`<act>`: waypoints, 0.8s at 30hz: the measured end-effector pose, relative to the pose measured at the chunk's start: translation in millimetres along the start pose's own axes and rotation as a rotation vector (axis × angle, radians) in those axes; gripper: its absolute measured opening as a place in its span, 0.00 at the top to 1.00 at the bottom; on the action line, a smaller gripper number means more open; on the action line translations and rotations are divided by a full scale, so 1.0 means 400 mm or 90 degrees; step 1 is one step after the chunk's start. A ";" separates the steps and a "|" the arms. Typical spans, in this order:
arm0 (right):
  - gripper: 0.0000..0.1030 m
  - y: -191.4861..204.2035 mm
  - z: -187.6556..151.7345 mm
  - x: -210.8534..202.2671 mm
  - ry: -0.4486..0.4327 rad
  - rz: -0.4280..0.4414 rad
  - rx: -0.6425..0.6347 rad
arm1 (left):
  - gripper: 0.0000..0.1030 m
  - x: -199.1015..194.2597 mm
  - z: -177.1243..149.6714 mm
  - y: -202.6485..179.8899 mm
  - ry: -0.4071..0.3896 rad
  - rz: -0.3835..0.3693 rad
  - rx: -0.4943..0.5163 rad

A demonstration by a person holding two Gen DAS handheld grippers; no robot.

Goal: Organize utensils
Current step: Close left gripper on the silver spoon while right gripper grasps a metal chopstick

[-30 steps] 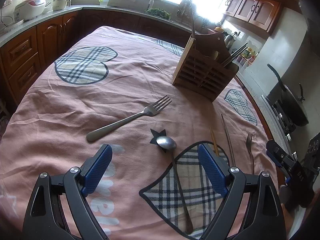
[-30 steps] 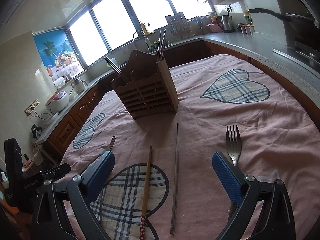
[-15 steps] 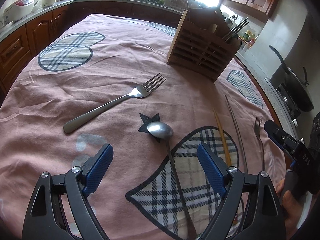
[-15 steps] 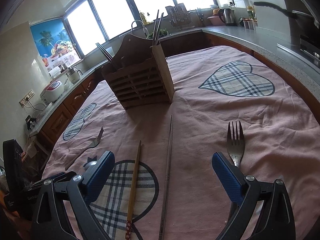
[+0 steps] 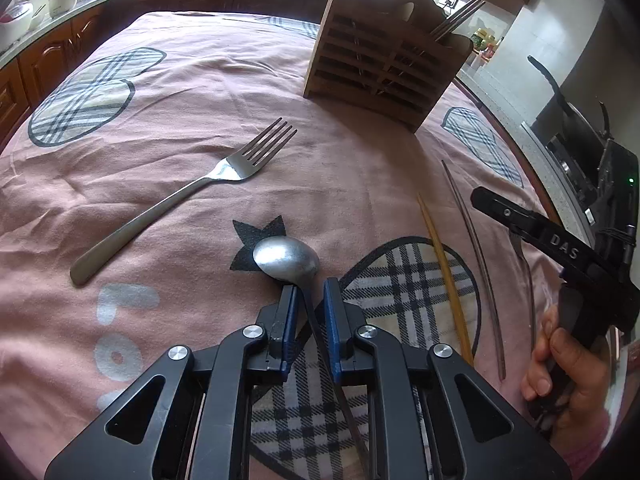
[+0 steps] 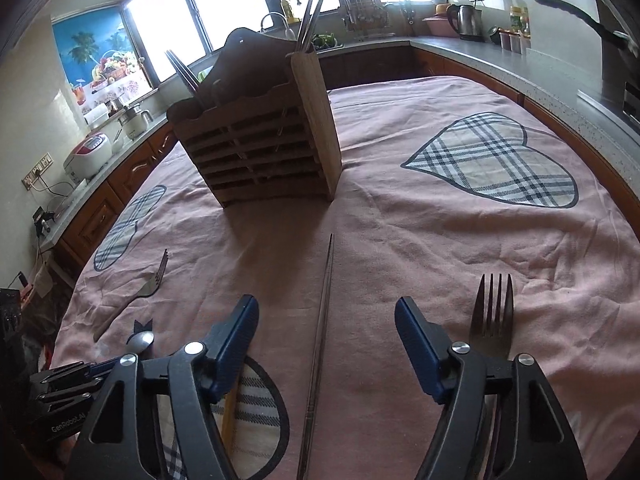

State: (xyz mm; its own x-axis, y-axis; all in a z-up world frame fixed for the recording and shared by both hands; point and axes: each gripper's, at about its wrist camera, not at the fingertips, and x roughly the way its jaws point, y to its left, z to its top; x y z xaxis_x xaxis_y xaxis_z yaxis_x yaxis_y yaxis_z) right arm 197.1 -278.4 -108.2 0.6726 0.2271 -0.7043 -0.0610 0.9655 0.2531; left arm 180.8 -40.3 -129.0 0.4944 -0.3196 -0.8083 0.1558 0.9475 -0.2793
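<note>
Pink cloth with plaid hearts (image 6: pixel 496 160) covers the tabletop (image 5: pixel 168 92), and a slatted wooden utensil holder (image 5: pixel 384 68) stands upright on it, metal chopsticks poking from its top. Nearest the holder's front lies a steel fork (image 5: pixel 192 192), tines pointing toward the holder. Further from the holder, a spoon (image 5: pixel 288 258) rests bowl-up on a black star print. The left gripper (image 5: pixel 310 292) has its blue jaws drawn close on either side of the spoon's neck, just behind the bowl; whether the pads actually press the metal cannot be told. Off toward the holder's right end, a wooden chopstick (image 5: pixel 444 280) and a metal chopstick (image 6: pixel 320 332) lie side by side, apart, both aimed at the holder. The right gripper (image 6: pixel 326 336) hovers with jaws wide apart, straddling the metal chopstick. A second fork (image 6: pixel 492 312) lies just outside its right jaw, tines toward the holder.
</note>
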 end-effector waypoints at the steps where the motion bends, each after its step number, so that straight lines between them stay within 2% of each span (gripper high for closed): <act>1: 0.42 -0.001 0.005 0.015 0.007 -0.002 -0.002 | 0.93 0.003 0.003 0.002 0.002 -0.002 0.000; 5: 0.54 0.000 0.033 0.068 0.027 -0.016 -0.017 | 0.95 0.006 0.016 0.010 0.005 -0.017 -0.008; 12: 0.67 0.013 0.070 0.126 0.046 -0.039 -0.044 | 0.98 0.004 0.040 0.012 0.000 -0.027 -0.006; 15: 0.77 0.028 0.073 0.138 0.047 -0.064 -0.068 | 0.98 0.003 0.051 0.012 -0.002 -0.033 -0.008; 17: 0.94 0.038 0.074 0.142 0.049 -0.081 -0.083 | 0.98 -0.001 0.057 0.013 -0.006 -0.034 -0.009; 24: 0.96 0.022 0.076 0.076 0.025 -0.031 -0.036 | 0.98 -0.042 0.074 0.008 -0.037 -0.045 -0.004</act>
State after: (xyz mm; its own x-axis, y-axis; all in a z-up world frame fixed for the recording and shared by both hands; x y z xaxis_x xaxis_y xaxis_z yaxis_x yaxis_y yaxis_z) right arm 239.3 -266.8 -107.3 0.6461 0.1828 -0.7410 -0.0705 0.9810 0.1806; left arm 198.2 -31.8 -101.0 0.5306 -0.3840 -0.7556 0.1870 0.9226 -0.3375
